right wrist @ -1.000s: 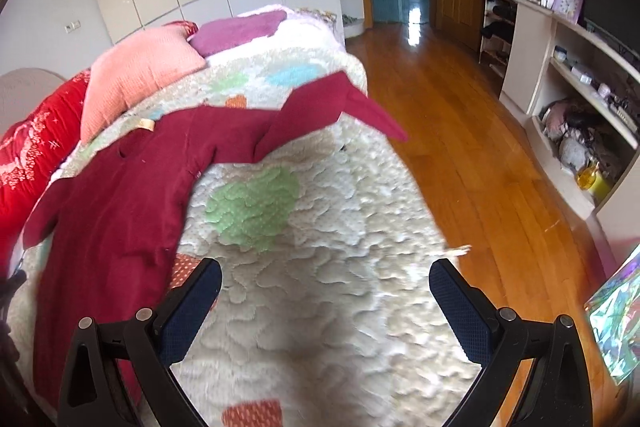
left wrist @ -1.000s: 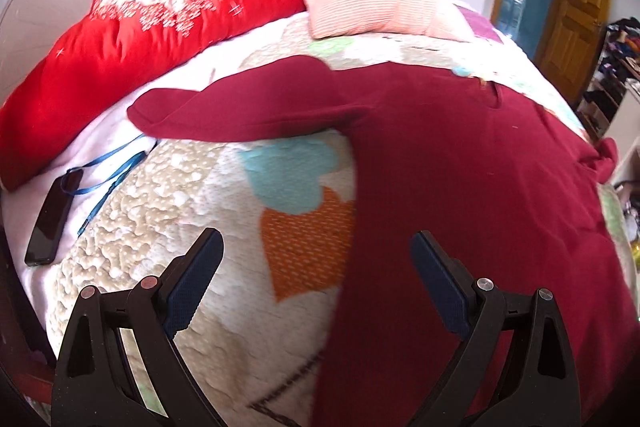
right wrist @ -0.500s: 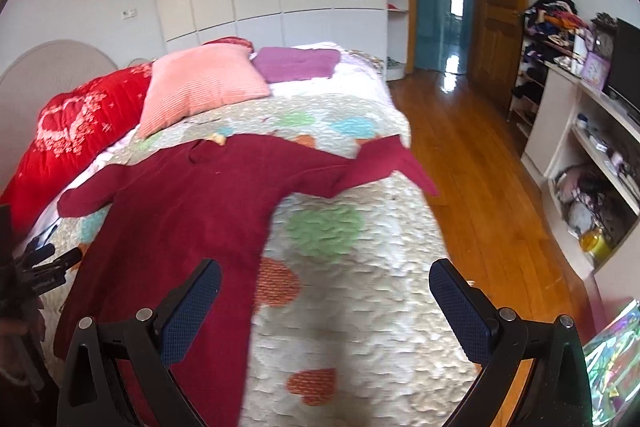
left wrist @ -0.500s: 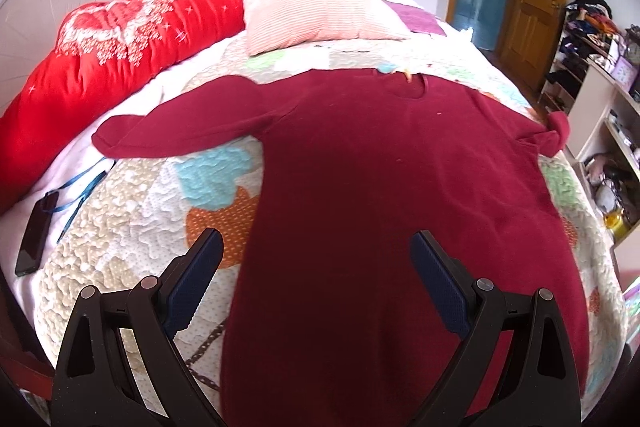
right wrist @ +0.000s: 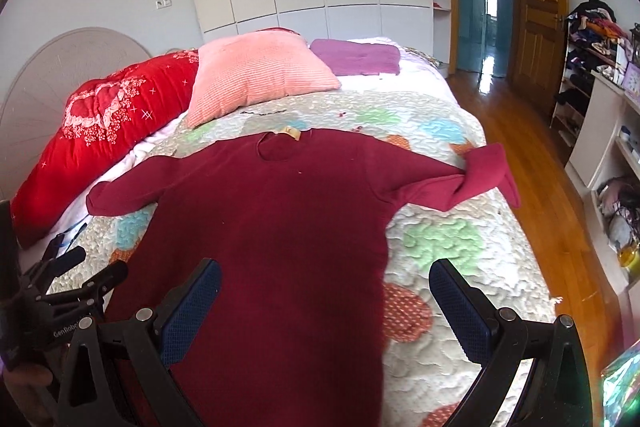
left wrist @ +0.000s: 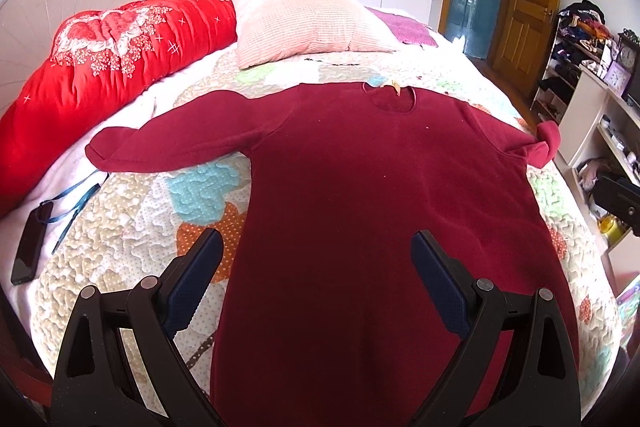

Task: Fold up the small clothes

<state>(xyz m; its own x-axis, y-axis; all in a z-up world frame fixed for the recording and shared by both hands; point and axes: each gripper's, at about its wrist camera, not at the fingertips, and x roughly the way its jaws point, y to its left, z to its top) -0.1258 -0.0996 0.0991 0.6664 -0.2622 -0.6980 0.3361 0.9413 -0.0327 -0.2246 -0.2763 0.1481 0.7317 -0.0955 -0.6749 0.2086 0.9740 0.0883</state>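
Lies spread flat on the quilted bed cover (left wrist: 132, 227), the dark red garment (left wrist: 360, 207), front up, neck toward the pink pillow (left wrist: 308, 23). Not yet folded at all: both sleeves still to bring in, then the body. Spread wide and empty above the hem, both left gripper (left wrist: 316, 259) and right gripper (right wrist: 324, 287). Only in left view: phone (left wrist: 28, 251) beside the left sleeve. Only in right view: right sleeve (right wrist: 472, 179) twisted, hanging over the bed edge.

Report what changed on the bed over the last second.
Both hand-held grippers, left and right, pulled back and up from the bed, jaws open and empty throughout. The maroon garment stayed spread flat on the quilt, one sleeve twisted at the bed's edge.
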